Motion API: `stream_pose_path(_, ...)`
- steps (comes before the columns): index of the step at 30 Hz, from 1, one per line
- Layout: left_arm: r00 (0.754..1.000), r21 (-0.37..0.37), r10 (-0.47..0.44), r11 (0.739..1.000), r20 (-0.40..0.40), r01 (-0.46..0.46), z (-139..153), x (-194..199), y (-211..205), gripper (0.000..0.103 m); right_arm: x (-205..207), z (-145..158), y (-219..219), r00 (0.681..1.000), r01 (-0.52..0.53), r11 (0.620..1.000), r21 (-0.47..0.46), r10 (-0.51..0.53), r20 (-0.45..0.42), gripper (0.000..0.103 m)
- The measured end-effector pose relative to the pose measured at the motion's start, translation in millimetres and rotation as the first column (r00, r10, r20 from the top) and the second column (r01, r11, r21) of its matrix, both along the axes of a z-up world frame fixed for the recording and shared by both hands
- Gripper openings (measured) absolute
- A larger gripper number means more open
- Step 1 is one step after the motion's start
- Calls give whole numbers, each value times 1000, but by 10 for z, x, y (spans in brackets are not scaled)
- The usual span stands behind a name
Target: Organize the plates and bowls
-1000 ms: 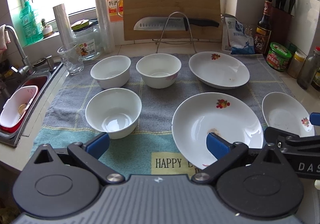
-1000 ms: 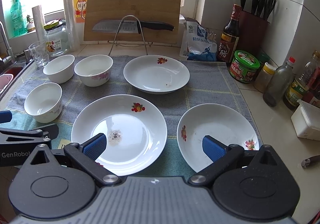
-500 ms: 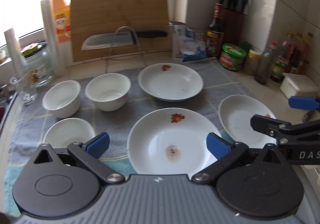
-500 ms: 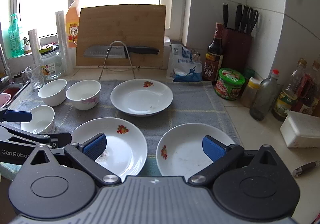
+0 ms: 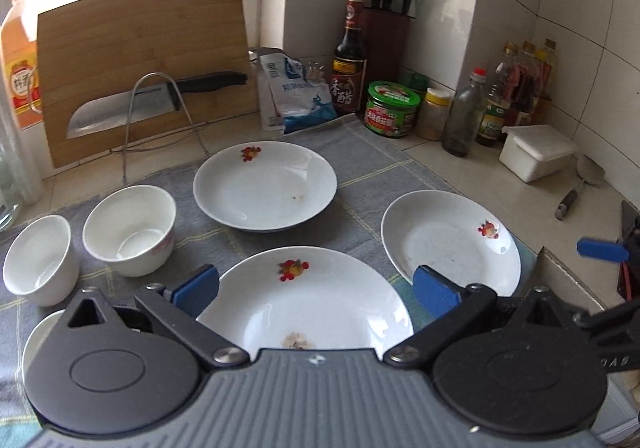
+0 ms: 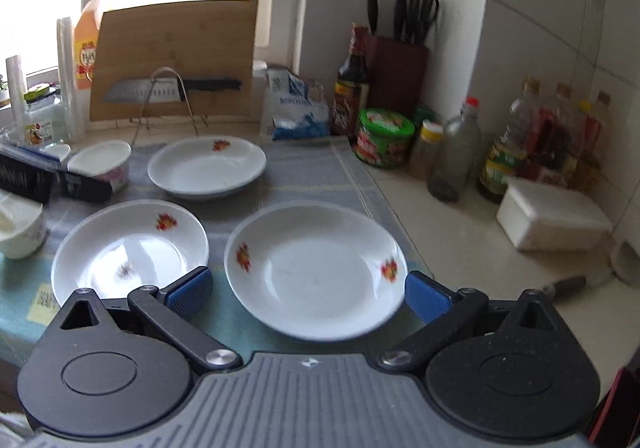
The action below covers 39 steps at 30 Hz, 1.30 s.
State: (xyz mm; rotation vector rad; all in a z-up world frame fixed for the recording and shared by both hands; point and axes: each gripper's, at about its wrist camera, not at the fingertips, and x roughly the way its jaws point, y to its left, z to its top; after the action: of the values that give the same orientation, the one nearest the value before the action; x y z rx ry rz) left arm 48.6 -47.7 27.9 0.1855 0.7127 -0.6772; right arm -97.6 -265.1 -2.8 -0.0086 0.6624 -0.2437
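Observation:
Three white plates with red flower marks lie on a grey cloth (image 5: 372, 164): a near plate (image 5: 304, 300), a far plate (image 5: 264, 184) and a right plate (image 5: 448, 240). Two white bowls (image 5: 128, 228) (image 5: 38, 260) stand at the left, and a third bowl's rim (image 5: 36, 332) shows at the lower left. My left gripper (image 5: 316, 290) is open above the near plate's front edge. My right gripper (image 6: 308, 294) is open above the front of the right plate (image 6: 316, 268), which lies beside the near plate (image 6: 128, 248) and in front of the far plate (image 6: 206, 164).
A cutting board (image 5: 140, 60) with a knife on a wire stand leans at the back. Bottles, a green jar (image 5: 392, 114), a knife block (image 5: 384, 36) and a white box (image 5: 536, 152) line the right wall. A spoon (image 5: 576, 188) lies on the counter.
Both views have swung to the right and come closer to the plates. The left-hand bowls and the sink have slid toward or past the left edge. Both grippers stay open.

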Motion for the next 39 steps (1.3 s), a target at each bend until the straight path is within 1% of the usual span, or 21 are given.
stream_pose_path(4,1000,1,-22,1000,14,22,-22,39,-139,102,49,-287,-205,997,2,999,36,1,-75,103)
stream_pose_path(7,1000,-6,-22,1000,1,22,-65,95,-282,102,142,-443,-348,993,-34,998,52,40,-109,103)
stream_pose_path(9,1000,6,-18,1000,-6,18,-84,126,-397,102,217,-530,-443,989,-68,996,64,76,-125,103)
stream_pose_path(11,999,17,-36,999,-5,36,-100,157,-507,102,283,-604,-527,985,-105,992,71,113,-129,103)
stream_pose_path(13,999,25,-46,999,-24,46,-130,229,-633,102,381,-674,-619,978,-140,985,97,153,-140,103)
stream_pose_path(15,998,35,-54,998,-43,55,-171,294,-755,102,430,-727,-678,974,-175,978,114,189,-128,103)
stream_pose_path(20,993,100,-110,988,-44,114,-279,399,-1114,102,525,-823,-778,955,-261,956,130,276,-108,103)
stream_pose_path(22,987,111,-146,982,-67,153,-327,448,-1242,102,555,-847,-801,948,-287,949,133,301,-104,103)
stream_pose_path(25,976,129,-187,971,-108,200,-400,525,-1421,102,579,-870,-792,935,-329,940,88,337,-108,103)
stream_pose_path(27,970,148,-210,962,-124,227,-448,568,-1529,102,588,-878,-828,930,-348,933,89,356,-96,103)
stream_pose_path(30,960,179,-235,949,-153,261,-536,646,-1702,102,552,-901,-859,925,-368,926,83,373,-66,103)
stream_pose_path(33,945,182,-260,938,-201,296,-612,746,-1831,102,508,-922,-891,921,-386,919,75,389,-28,103)
stream_pose_path(36,929,193,-276,925,-248,327,-686,831,-1935,99,512,-914,-897,918,-394,916,72,396,-20,103)
stream_pose_path(39,911,194,-294,914,-289,357,-744,891,-2006,91,522,-908,-911,908,-416,906,73,418,-18,103)
